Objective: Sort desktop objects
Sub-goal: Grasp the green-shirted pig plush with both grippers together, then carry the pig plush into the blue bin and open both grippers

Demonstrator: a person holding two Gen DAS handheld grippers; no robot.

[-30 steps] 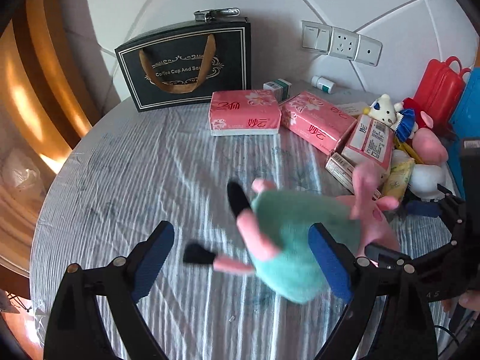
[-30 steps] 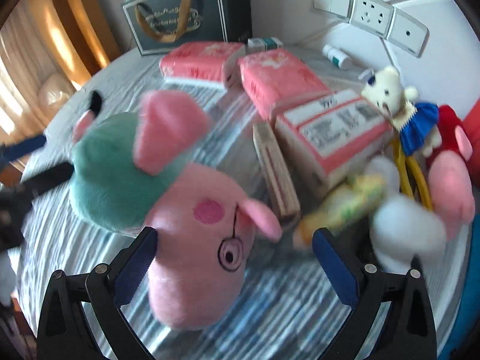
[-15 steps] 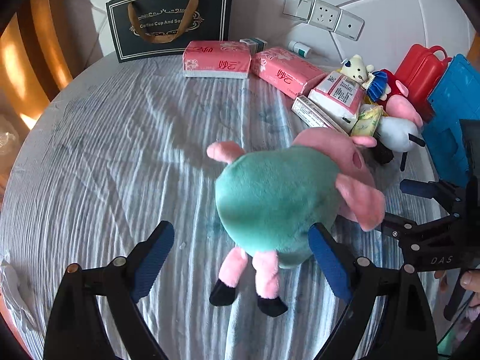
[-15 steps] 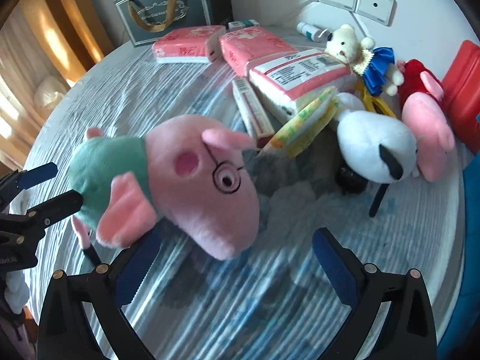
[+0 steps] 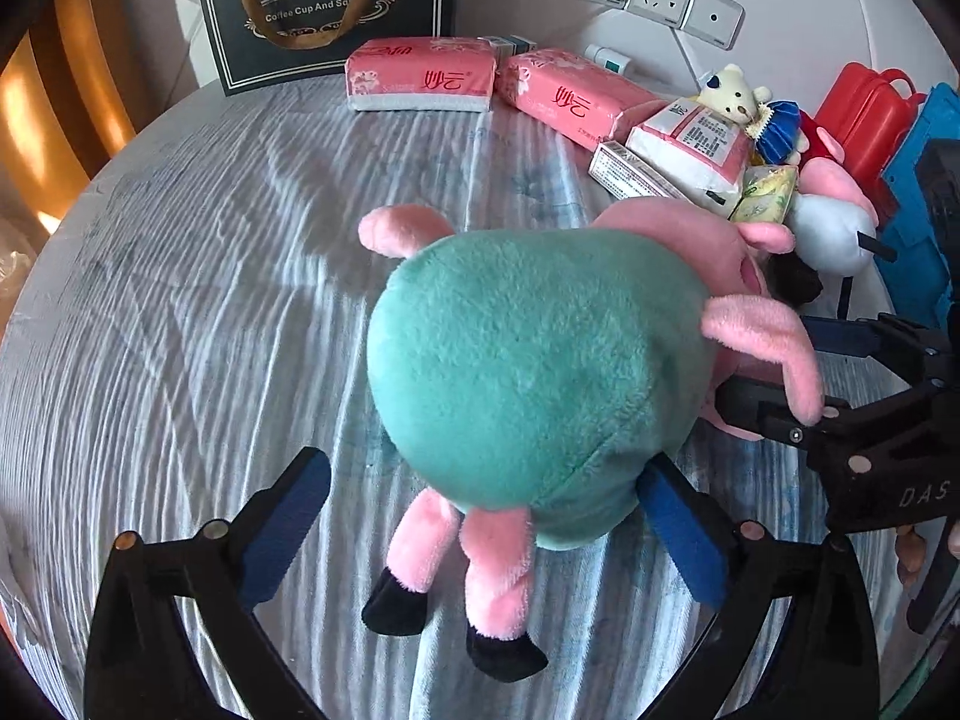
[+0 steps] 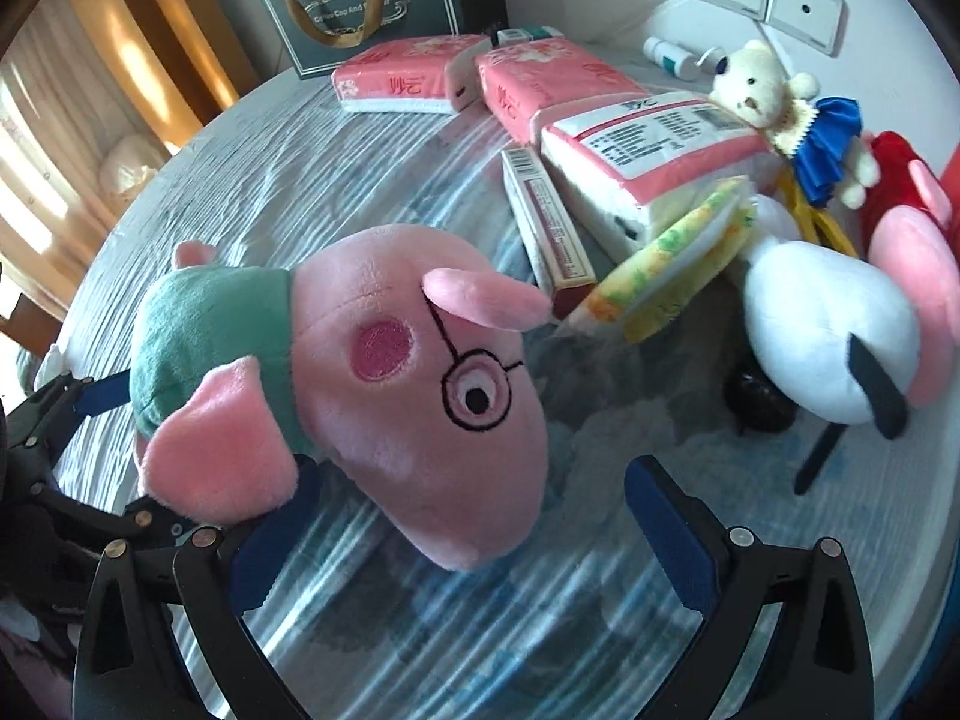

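Note:
A pink pig plush (image 5: pixel 540 354) in a teal shirt lies on the striped tablecloth (image 5: pixel 198 276). Its black-tipped legs point toward the left wrist camera. My left gripper (image 5: pixel 480 480) straddles its body from the leg end with its jaws opening. The left pad stands apart from the plush, and the right pad is tucked against the teal body. In the right wrist view the pig's head (image 6: pixel 420 396) with its stitched glasses lies between the fingers of my open right gripper (image 6: pixel 474 480). The right pad is apart from the plush, and a pink arm partly hides the left pad.
A black gift bag (image 5: pixel 324 6) stands against the back wall. Two pink tissue packs (image 5: pixel 420 75) lie in front of it. At the right are heaped a third pack (image 6: pixel 654 156), a slim box (image 6: pixel 546 222), a teddy (image 6: pixel 762 90), a white plush (image 6: pixel 828 330) and a red case (image 5: pixel 864 120).
The pig, blurred and swinging a second ago, now rests on the cloth with its legs turned toward the left camera. Both grippers have come closer to it, the left one sinking.

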